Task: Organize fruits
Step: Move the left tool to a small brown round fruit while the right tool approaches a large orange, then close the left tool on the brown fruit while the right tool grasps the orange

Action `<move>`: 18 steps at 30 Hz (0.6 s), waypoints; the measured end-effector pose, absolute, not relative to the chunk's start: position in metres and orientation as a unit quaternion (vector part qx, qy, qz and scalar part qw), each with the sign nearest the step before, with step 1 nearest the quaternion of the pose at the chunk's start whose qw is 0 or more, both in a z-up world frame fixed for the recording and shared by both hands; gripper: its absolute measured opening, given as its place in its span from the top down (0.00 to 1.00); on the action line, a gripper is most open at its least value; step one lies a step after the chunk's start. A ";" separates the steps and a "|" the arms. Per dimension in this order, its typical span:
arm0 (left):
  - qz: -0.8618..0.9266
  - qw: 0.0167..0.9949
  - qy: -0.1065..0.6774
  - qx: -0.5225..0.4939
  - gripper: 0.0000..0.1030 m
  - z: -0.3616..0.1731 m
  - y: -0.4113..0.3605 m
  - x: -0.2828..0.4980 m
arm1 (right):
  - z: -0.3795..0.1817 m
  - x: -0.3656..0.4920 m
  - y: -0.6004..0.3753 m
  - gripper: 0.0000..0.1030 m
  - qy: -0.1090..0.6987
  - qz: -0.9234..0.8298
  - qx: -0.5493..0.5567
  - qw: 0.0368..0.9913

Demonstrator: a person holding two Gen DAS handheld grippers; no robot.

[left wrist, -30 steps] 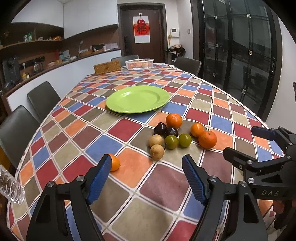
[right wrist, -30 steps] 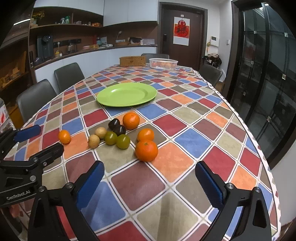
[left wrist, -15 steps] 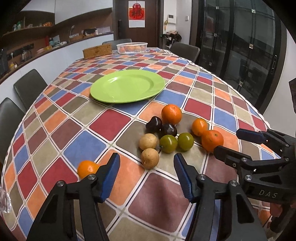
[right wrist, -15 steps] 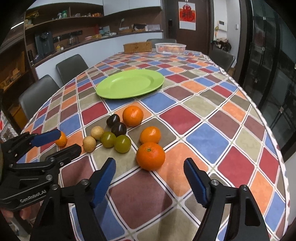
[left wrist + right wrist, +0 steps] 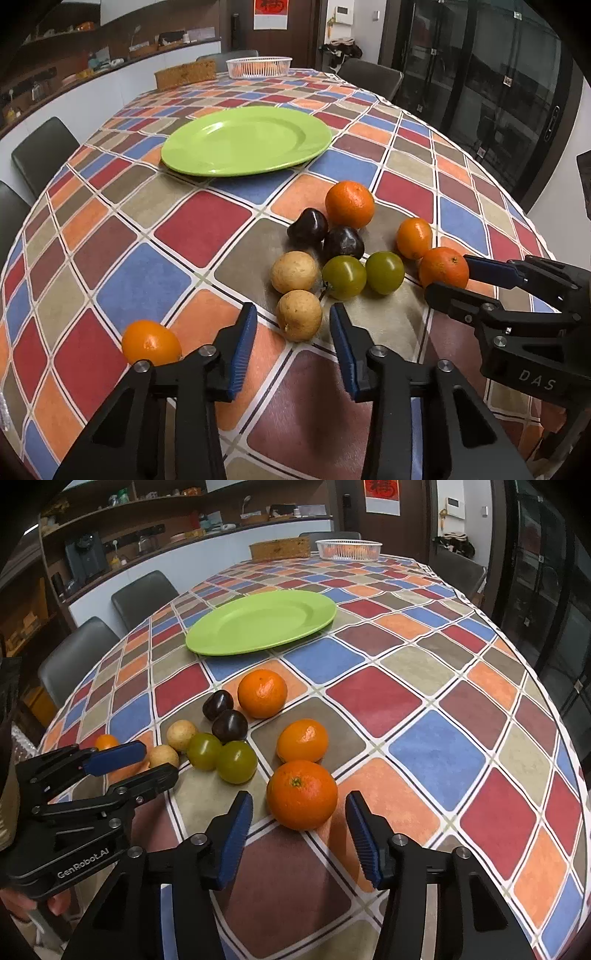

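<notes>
A cluster of fruit lies on the checkered tablecloth (image 5: 155, 277) in front of a green plate (image 5: 243, 142) (image 5: 258, 622): three oranges, two dark plums (image 5: 308, 227), two green fruits (image 5: 343, 277) and two tan ones. In the left wrist view, my left gripper (image 5: 291, 325) straddles the nearer tan fruit (image 5: 299, 319). Its jaws are closing, with a small gap still on each side. In the right wrist view, my right gripper (image 5: 299, 801) brackets the nearest large orange (image 5: 302, 794). Its jaws are closing too, and the pads are clear of the peel. A small orange (image 5: 151, 341) sits apart at the left.
A white basket (image 5: 258, 66) and a wicker box (image 5: 184, 74) stand at the table's far end. Dark chairs (image 5: 144, 594) line the left side. The table edge curves close on the right (image 5: 561, 716). Each gripper shows in the other's view, side by side.
Both grippers have moved forward and down to the fruit. Their jaws have narrowed, the left around the tan fruit and the right around the large orange.
</notes>
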State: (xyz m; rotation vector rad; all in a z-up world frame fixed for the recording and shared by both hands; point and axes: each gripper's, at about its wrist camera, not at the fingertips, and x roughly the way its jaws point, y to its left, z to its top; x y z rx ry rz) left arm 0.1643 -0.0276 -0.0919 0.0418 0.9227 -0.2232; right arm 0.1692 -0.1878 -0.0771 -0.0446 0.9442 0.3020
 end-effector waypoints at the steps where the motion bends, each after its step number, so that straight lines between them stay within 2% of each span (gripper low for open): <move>1: -0.108 0.888 0.446 0.019 0.65 -0.093 -0.028 0.165 | -0.078 0.170 -0.187 0.53 0.455 0.146 -0.022 0.878; 8: -0.116 0.884 0.453 0.014 0.75 -0.096 -0.028 0.168 | -0.081 0.175 -0.188 0.59 0.461 0.144 -0.024 0.875; 18: -0.117 0.885 0.450 0.012 0.75 -0.092 -0.030 0.165 | -0.079 0.174 -0.189 0.59 0.464 0.149 -0.016 0.873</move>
